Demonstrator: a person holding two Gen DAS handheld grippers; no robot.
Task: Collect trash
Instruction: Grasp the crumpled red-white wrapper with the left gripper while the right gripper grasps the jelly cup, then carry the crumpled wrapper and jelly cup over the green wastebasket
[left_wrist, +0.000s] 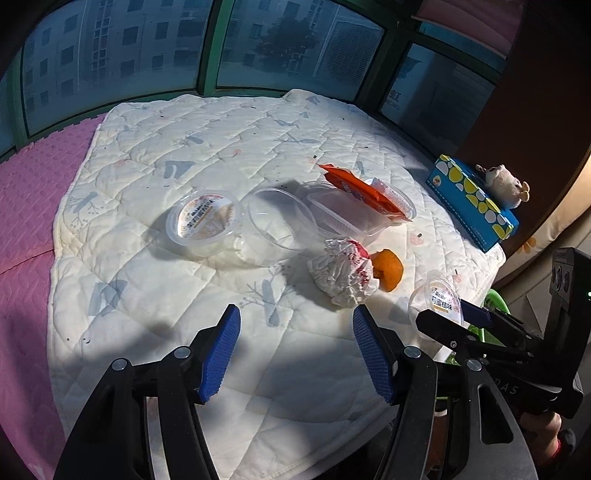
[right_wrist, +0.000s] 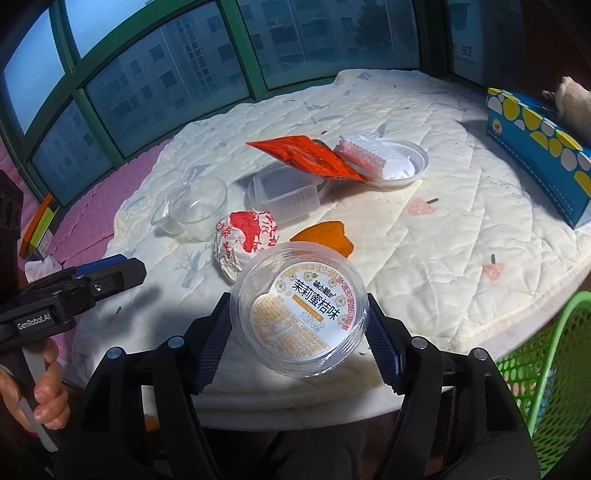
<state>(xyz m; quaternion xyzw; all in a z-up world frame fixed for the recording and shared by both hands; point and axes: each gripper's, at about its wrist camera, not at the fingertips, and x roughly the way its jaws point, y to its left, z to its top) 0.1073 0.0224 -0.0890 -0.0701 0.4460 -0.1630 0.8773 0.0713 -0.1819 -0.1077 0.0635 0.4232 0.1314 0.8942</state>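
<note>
Right tongs (right_wrist: 299, 328) clamp the jelly cup (right_wrist: 300, 309) between their pads; left tongs (left_wrist: 295, 350) gape apart.

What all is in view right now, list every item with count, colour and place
labelled jelly cup: 1, clear, white label, held in the right gripper
sealed cup: 1, clear, printed lid, quilt left
empty clear cup: 1, beside it
plastic tray: 1, clear, centre
orange wrapper: 1, over the tray
white dish: 1, behind the wrapper
crumpled wrapper: 1, white and red, front centre
orange peel: 1, beside it
tissue box: 1, blue, right edge
plush toy: 1, white, on the box
green basket: 1, lower right
quilt: 1, white
left gripper: open, empty
right gripper: shut on the cup
</note>
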